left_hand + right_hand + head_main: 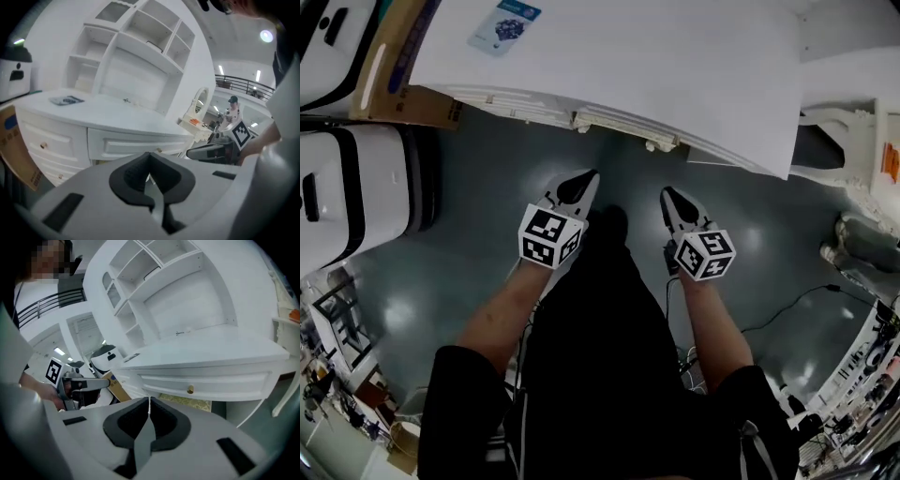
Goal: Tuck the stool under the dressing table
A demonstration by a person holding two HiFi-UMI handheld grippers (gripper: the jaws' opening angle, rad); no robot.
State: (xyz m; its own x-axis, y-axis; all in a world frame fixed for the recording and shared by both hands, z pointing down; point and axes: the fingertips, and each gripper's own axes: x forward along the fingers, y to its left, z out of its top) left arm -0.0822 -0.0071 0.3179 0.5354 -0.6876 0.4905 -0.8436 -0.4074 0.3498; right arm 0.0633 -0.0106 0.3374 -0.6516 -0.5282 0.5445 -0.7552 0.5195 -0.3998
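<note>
1. Overhead, the head view has the white dressing table [675, 66] filling the 12 o'clock part of the frame, above a dark grey floor [487, 178].
2. The left gripper [586, 183] sits just left of centre. Its tip points toward 12 o'clock at the table's front edge without touching it. In its own view the jaws are pressed together with nothing between them.
3. The right gripper [670, 199] is beside it, about 1 o'clock from centre, and also stops short of the table. Its own view shows the jaws closed on each other and empty.
4. Each gripper carries a marker cube [549, 236] behind the jaws, with a bare forearm running back toward 6 o'clock.
5. In the right gripper view the stool [185, 402] shows as a yellowish patterned seat under the centre drawer, at 12 o'clock just above the jaw tips. The rest of it is hidden beneath the table top.
6. A brass-coloured knob [190, 390] sits on that drawer, just above the seat.
7. A leaflet [504, 23] lies on the table top at 11 o'clock. A cardboard box [403, 75] stands at the table's left end, and white hard cases [356, 197] stand at 9 o'clock.
8. An open white shelf unit [140, 28] rises from the back of the table.
</note>
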